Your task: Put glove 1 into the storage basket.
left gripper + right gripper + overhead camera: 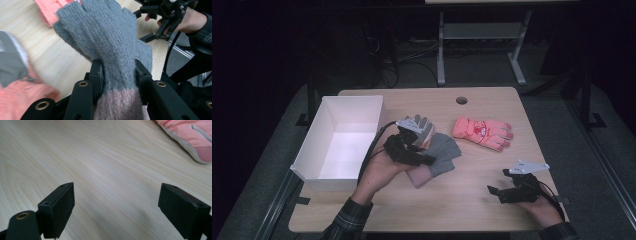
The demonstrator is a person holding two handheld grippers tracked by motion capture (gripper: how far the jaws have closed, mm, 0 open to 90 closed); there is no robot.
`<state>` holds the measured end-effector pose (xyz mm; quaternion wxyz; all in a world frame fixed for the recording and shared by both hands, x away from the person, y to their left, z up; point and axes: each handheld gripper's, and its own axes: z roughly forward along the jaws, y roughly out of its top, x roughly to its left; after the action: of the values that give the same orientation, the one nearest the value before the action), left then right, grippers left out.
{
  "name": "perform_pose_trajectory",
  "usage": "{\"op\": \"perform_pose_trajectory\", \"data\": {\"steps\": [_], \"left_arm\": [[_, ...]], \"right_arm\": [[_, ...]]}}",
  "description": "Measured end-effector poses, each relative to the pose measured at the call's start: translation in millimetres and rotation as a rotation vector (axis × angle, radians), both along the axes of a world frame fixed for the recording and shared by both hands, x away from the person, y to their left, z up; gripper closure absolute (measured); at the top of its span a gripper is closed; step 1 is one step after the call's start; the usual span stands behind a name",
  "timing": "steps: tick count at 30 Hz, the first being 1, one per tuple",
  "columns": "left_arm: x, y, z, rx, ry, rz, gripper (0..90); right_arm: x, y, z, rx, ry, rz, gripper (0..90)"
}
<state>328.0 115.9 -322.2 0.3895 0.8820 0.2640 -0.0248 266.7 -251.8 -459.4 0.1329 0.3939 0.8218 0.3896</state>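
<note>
Grey glove (110, 37) clamped mid-table; white box (339, 145) at left edge.

The room is dim and the floor falls to near black, while the wooden table (482, 200) is lit from above and stands out pale. The white box (337, 145) on the table's left edge glows brightest. In the left gripper view, the grey knit glove (110, 42) is sharp, but the pink fabric left of it smears with motion blur. Soft shadows lie beneath the black pads (60, 207).
</note>
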Motion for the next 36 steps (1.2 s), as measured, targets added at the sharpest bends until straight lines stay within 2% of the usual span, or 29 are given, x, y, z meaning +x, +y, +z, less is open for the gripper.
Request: {"op": "perform_pose_trajectory", "data": {"steps": [2,3,7,8,9,14,16,19,21,26,32,36], "left_arm": [[3.7,7.8,4.5,-0.001,-0.004,0.014,66.7],[6.7,16.1,7.7,-0.006,-0.006,0.037,66.7],[9.0,26.3,11.7,-0.008,-0.016,0.057,66.6],[10.4,34.4,15.2,-0.016,-0.026,0.084,66.6],[10.4,34.4,15.2,-0.016,-0.026,0.084,66.6],[14.9,55.0,25.5,-0.024,-0.038,0.159,66.5],[16.6,65.4,29.6,-0.037,-0.04,0.181,66.4],[18.3,82.9,35.2,-0.057,-0.05,0.241,66.1],[19.4,96.4,36.6,-0.056,-0.056,0.271,66.1],[20.5,112.4,36.5,-0.048,-0.062,0.315,66.1],[19.1,135.2,39.1,-0.032,-0.101,0.384,66.2],[19.8,146.1,37.8,-0.028,-0.115,0.398,66.2]], "right_arm": [[1.0,0.2,-0.1,-0.003,0.003,-0.001,13.4],[1.4,0.9,-1.1,-0.005,0.008,0.0,13.4],[0.5,1.6,-1.0,-0.003,0.007,0.008,13.4],[0.0,0.7,-1.9,-0.003,0.011,0.007,13.4],[0.0,0.7,-1.9,-0.003,0.011,0.007,13.4],[-1.0,0.6,-1.8,-0.007,0.012,0.005,13.4],[0.3,1.6,-2.3,-0.008,0.014,0.006,13.4],[1.4,3.1,-4.4,-0.014,0.022,0.015,13.5],[1.5,3.1,-4.7,-0.013,0.025,0.017,13.4],[1.3,4.1,-3.5,-0.011,0.017,0.023,13.5],[3.0,5.8,-4.2,-0.015,0.019,0.037,13.4],[2.3,5.3,-3.4,-0.011,0.017,0.035,13.4]]}}
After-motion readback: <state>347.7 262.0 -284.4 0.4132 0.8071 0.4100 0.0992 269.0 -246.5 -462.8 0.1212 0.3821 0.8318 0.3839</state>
